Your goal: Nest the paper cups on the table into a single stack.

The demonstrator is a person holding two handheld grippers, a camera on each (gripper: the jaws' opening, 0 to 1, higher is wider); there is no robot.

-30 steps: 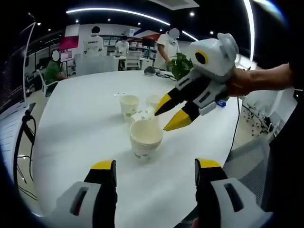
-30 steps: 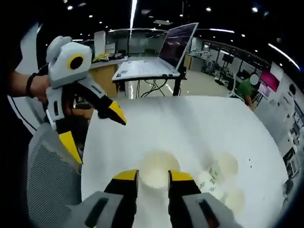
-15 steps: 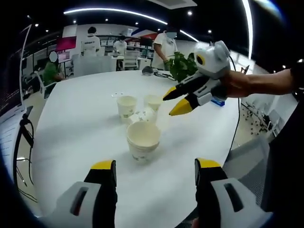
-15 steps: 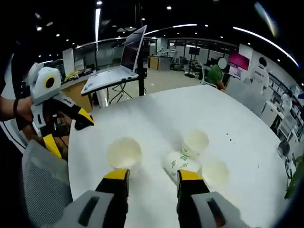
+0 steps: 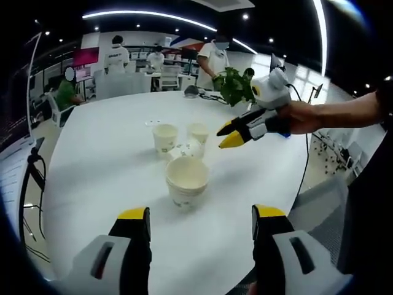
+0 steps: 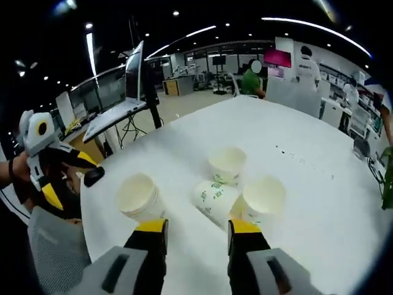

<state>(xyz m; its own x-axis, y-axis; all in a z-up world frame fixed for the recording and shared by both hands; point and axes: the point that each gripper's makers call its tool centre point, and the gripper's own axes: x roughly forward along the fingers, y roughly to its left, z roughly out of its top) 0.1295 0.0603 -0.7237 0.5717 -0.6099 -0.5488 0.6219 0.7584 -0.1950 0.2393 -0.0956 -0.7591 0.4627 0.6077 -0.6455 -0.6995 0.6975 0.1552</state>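
Right gripper (image 6: 195, 226), jaws spread, hovers seemingly above the tipped cup (image 6: 212, 198); left gripper (image 5: 199, 222) gapes.

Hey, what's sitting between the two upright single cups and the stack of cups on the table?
A paper cup lying on its side lies between the upright cups and the stack, seen in the right gripper view.

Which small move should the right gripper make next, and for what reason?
Probably the right gripper, open and empty, should lower toward the upright cup just ahead of its jaws. That cup stands apart from the nested stack, with a tipped cup lying beside it and another upright cup behind, so the single cups remain to be stacked.
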